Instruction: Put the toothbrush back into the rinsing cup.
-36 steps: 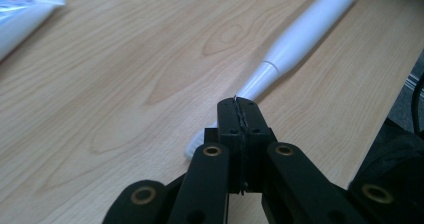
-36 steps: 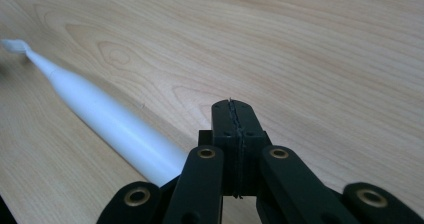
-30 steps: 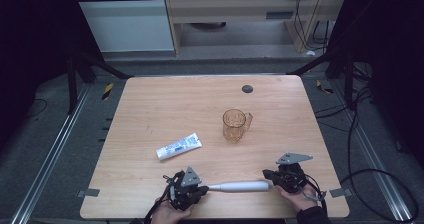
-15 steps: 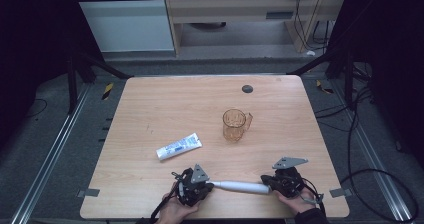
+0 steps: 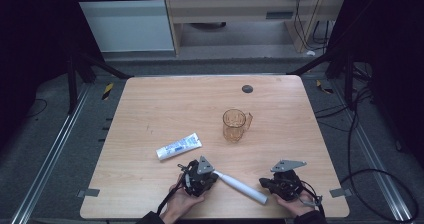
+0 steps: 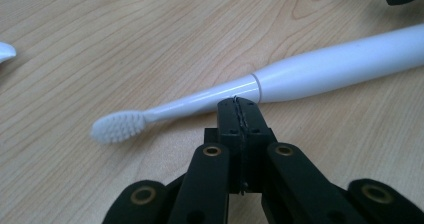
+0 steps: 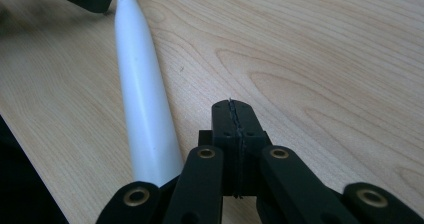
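Two closed grippers rest by a white toothbrush lying free at the near edge of the table.

The left gripper has its jaws pressed together, tips just beside the toothbrush neck, gripping nothing; the right gripper is likewise pinched together and empty, beside the handle's butt end. In the high view both hands are cut off by the bottom edge and the brush head is hidden under the left gripper. A toothpaste tube and an amber mug lie farther back; the table beyond them is open wood, apart from a small dark disc near its far edge.
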Action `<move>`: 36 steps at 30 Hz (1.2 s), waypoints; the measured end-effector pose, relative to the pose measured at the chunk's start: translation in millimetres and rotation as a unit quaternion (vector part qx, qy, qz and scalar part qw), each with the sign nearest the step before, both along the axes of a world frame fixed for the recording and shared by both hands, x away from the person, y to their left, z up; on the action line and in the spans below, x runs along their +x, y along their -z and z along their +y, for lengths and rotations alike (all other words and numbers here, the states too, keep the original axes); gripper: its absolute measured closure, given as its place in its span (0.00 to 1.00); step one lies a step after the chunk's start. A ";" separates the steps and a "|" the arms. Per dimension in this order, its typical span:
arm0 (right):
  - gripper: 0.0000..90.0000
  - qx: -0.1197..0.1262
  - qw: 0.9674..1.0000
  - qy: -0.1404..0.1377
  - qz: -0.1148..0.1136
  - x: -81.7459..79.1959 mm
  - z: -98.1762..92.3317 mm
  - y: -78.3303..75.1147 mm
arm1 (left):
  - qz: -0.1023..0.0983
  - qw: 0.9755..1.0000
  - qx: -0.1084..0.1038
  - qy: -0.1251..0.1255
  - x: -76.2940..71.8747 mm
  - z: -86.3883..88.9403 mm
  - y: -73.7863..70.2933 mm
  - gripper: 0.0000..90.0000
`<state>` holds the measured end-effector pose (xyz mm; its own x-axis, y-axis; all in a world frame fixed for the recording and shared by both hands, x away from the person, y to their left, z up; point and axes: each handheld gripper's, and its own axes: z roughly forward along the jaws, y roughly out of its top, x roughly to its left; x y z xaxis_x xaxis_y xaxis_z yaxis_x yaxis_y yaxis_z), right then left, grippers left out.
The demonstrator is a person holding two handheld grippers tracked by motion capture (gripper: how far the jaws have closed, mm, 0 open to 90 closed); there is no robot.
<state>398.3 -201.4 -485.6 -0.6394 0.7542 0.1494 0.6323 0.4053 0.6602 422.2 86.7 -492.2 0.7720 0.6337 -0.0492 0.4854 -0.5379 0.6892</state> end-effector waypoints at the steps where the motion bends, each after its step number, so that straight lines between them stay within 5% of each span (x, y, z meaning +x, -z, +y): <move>1: 1.00 0.000 1.000 0.000 0.000 0.0 0.0 0.0 | 0.000 1.000 0.000 0.000 0.0 0.0 0.0 0.99; 8: 1.00 0.001 1.000 0.004 -0.006 0.7 -1.5 -0.2 | -0.011 1.000 -0.003 -0.005 3.6 5.5 -6.1 0.99; 17: 0.94 -0.012 0.998 0.044 -0.033 2.1 -8.3 -8.6 | -0.034 0.998 -0.020 -0.057 11.0 54.8 -30.8 0.96; 22: 0.88 -0.014 0.996 0.069 -0.048 5.5 -11.9 -18.7 | -0.048 0.994 -0.017 -0.099 14.9 92.7 -40.1 0.90; 25: 0.81 -0.015 0.995 0.084 -0.055 10.2 -13.9 -26.3 | -0.053 0.989 -0.010 -0.135 15.8 121.6 -40.3 0.84; 36: 0.66 -0.026 0.993 0.098 -0.066 19.5 -5.7 -44.7 | -0.057 0.979 0.003 -0.196 11.8 168.0 -29.0 0.55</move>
<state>417.7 -207.1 -440.8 -0.4916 0.8703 0.0322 0.6122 0.3190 0.7235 434.1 254.7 -463.2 0.4694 0.8826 0.0265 0.5760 -0.3288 0.7484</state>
